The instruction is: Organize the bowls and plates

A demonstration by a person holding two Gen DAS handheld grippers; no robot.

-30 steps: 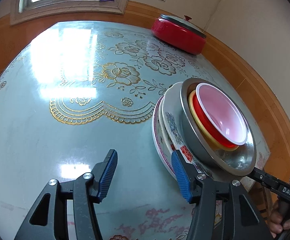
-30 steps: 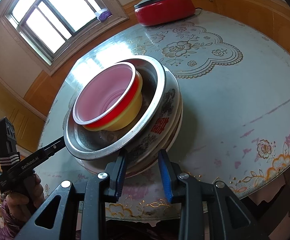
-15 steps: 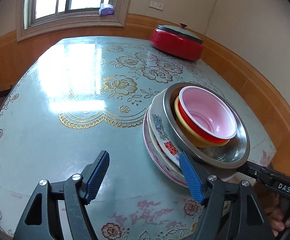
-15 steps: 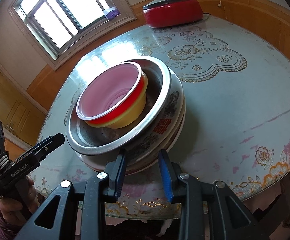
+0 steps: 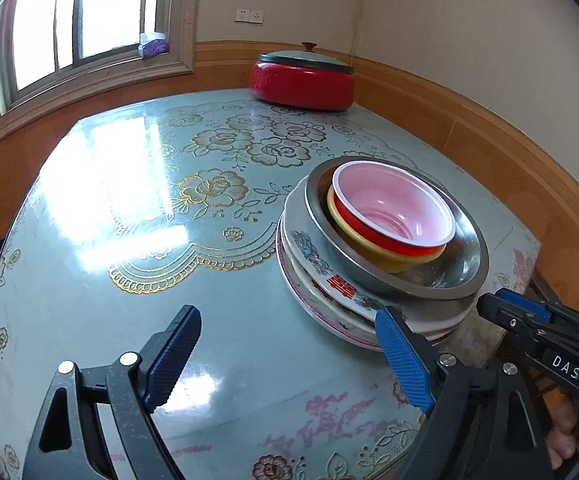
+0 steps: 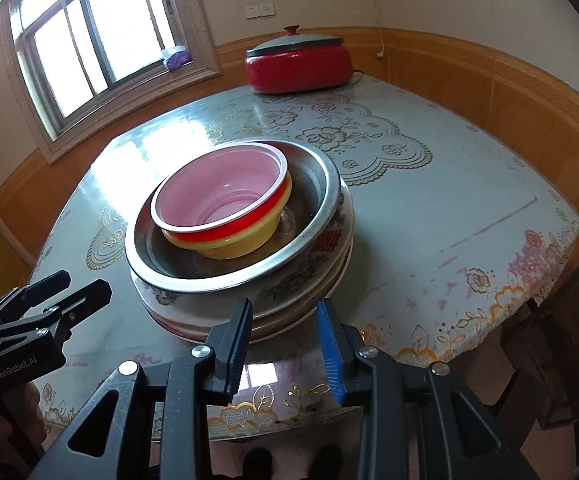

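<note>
Stack: near the table's (image 5: 89, 280) close edge, toward its right corner in left wrist view; plates at bottom, bowls nested above.
Plates (image 5: 309, 280): about 3 rims visible, exact count unclear; top 1 white with flowers and red characters; lowest with pink rim, flat on table.
Steel bowl (image 5: 465, 268): sits on top plate, tilted slightly; holds yellow bowl.
Yellow bowl (image 5: 393, 260): inside steel bowl, pushed to 1 side, not centered; holds red bowl.
Red bowl (image 5: 385, 236): nested in yellow bowl, white rim, pale pink inside; nothing in it.
Same stack, right wrist view: plates (image 6: 309, 276), steel bowl (image 6: 309, 184), yellow bowl (image 6: 241, 248), red bowl (image 6: 225, 196), all centered just past the fingers.
Left gripper (image 5: 289, 356): spread wide, holding nothing; right finger (image 5: 403, 358) just beside plate edge, contact unclear; left finger over bare table.
Right gripper (image 6: 285, 344): spread partway, holding nothing; fingertips level with lowest plate rims, just short of them, pinching none of them.
Left gripper in right wrist view (image 6: 61, 296): low left, jaws apart, beside stack.
Right gripper in left wrist view (image 5: 517, 312): low right, close to steel bowl rim.
Red pot (image 5: 301, 84): far table edge, gray lid on, well apart from stack; contents hidden.
Table cover: pale blue, gold flower print, glossy.
Window (image 5: 69, 20): behind table, small purple thing (image 5: 153, 46) on sill.
</note>
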